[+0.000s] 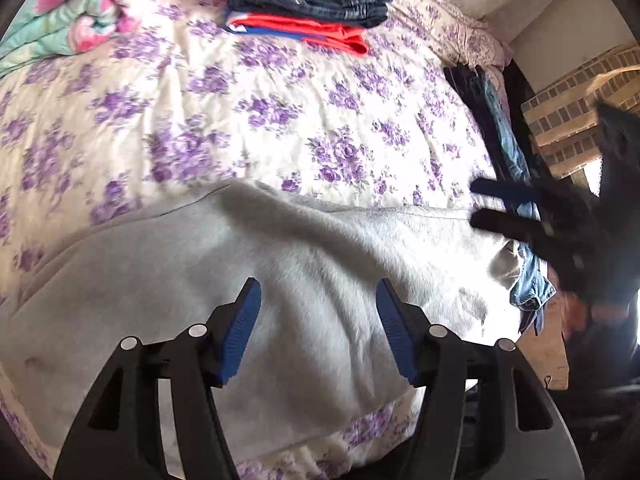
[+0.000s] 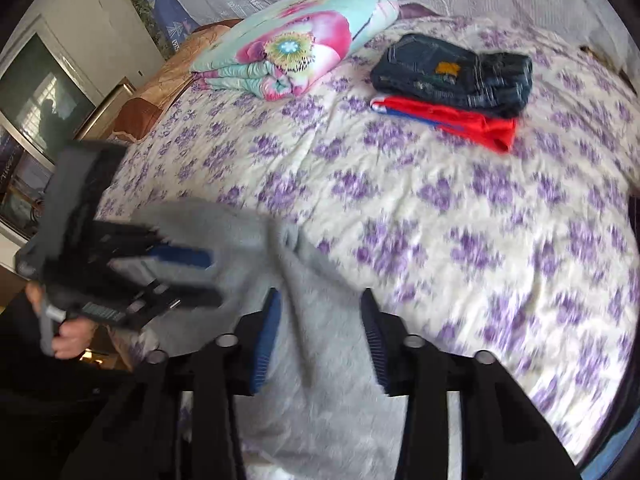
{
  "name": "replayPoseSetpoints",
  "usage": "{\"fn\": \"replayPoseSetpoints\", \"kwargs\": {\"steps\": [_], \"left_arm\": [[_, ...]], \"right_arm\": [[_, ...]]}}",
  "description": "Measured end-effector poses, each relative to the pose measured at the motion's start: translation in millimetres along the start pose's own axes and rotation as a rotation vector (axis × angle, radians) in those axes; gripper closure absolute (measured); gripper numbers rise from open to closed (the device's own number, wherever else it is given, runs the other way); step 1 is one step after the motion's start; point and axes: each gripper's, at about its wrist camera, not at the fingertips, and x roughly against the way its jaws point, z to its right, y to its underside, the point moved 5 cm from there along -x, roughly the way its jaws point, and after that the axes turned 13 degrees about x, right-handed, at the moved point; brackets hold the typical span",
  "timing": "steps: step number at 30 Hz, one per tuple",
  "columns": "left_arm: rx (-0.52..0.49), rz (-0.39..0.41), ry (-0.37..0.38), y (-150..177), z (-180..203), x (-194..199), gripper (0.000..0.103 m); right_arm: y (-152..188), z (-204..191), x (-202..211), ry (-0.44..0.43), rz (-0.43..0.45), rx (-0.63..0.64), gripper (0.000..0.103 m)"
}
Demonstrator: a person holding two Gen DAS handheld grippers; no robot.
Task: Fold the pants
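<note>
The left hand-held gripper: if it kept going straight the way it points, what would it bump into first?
Most likely the grey pants. The left hand-held gripper points down at them with open jaws, nothing between, and the cloth fills the view ahead. How far off the cloth lies is hard to judge; the bed lies beneath.

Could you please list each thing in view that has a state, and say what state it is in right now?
Grey pants: lying rumpled on the bed, not yet neatly folded.
Left tool: open above the pants, gripping nothing.
Right tool: open above the pants, gripping nothing.
Jeans: folded, stacked on the red garment.
Red garment: folded, under the jeans.
Flowered quilt: folded in a bundle.
Bedspread: spread flat, slightly wrinkled.
</note>
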Motion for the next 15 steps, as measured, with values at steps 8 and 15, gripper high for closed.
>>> {"fn": "replayPoseSetpoints", "kwargs": {"steps": [8, 15], "left_arm": [[-0.044, -0.123, -0.140, -29, 11, -81, 0.074], [-0.045, -0.119, -0.148, -32, 11, -87, 0.074]], "right_arm": [[87, -40, -37, -0.076, -0.106, -0.083, 0.086], [124, -47, -90, -0.045, -0.196, -0.116, 0.087]]}}
